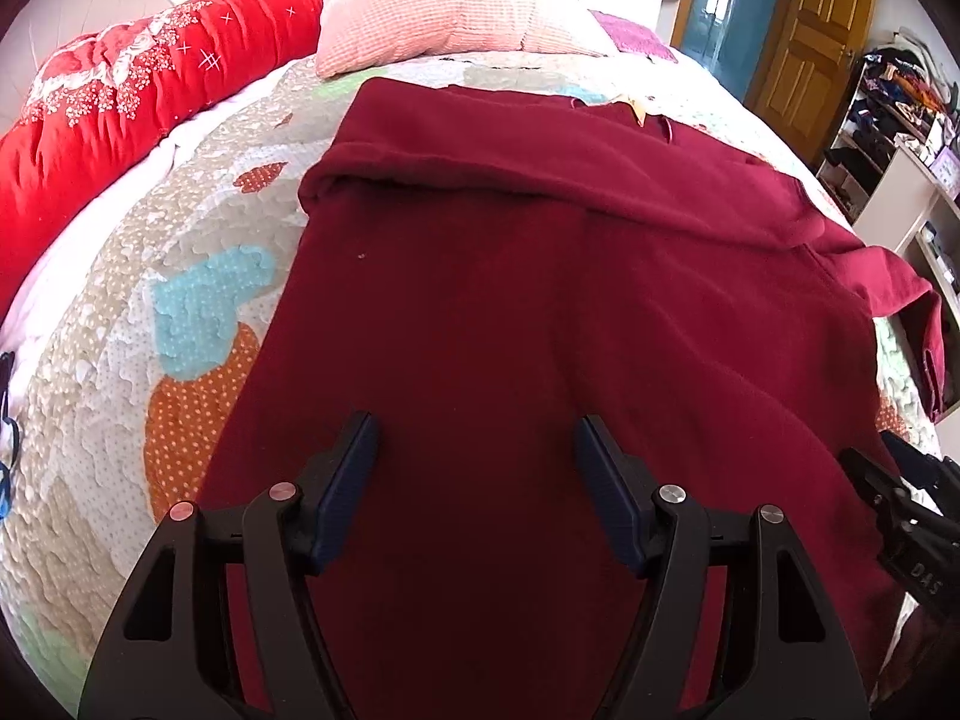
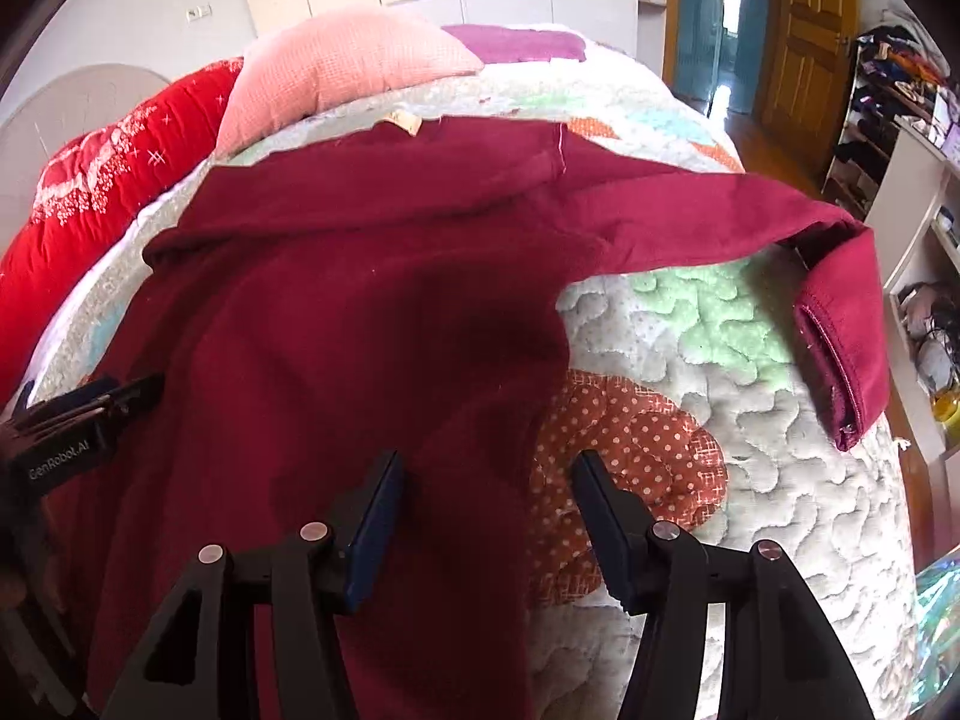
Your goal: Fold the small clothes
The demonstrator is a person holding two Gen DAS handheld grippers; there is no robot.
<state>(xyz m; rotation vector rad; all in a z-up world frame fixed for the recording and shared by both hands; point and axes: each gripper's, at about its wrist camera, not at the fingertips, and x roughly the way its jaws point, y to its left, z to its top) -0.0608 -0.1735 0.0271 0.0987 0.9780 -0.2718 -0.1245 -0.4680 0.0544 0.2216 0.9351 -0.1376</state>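
A dark red long-sleeved top lies flat on the quilted bed, also in the right wrist view. Its left sleeve is folded across the chest. Its right sleeve stretches out to the bed's right edge, cuff hanging over. My left gripper is open and empty above the top's lower body. My right gripper is open and empty above the top's right side edge, one finger over the cloth, the other over the quilt. Each gripper shows at the edge of the other's view.
The patchwork quilt covers the bed. A red duvet and a pink pillow lie at the head. A wooden door and cluttered shelves stand to the right of the bed.
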